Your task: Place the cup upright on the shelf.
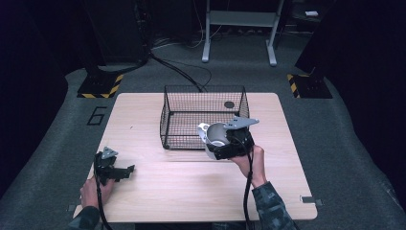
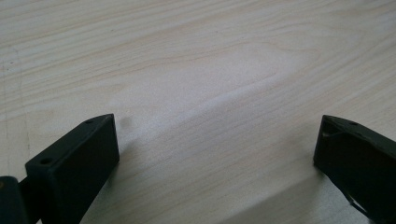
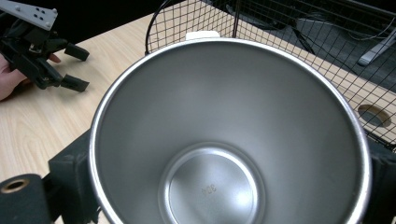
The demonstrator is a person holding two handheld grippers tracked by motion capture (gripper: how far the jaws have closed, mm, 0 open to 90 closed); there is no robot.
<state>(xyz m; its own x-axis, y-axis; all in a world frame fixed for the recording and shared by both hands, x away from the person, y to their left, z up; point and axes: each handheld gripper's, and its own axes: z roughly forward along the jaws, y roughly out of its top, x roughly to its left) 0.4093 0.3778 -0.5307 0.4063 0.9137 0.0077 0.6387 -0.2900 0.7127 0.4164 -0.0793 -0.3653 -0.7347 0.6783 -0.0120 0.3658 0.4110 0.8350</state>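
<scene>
High view is showing my right gripper (image 1: 229,143) clamping a steel cup (image 1: 214,134) and holding it tilted at the near wall of the wire basket (image 1: 203,96), near the middle of the table (image 1: 143,191). I am judging the pick-up done and the drop into the basket yet to come; the cup is looking level with the basket's rim, though I cannot tell whether it is clearing it. My left gripper (image 1: 125,172) is resting near the table's near-left corner, jaws wide apart with bare wood between them. Right gripper view is showing the cup's empty inside (some small stamped mark on the bottom is too blurred to read), and the cup is hiding most of both jaws.
</scene>
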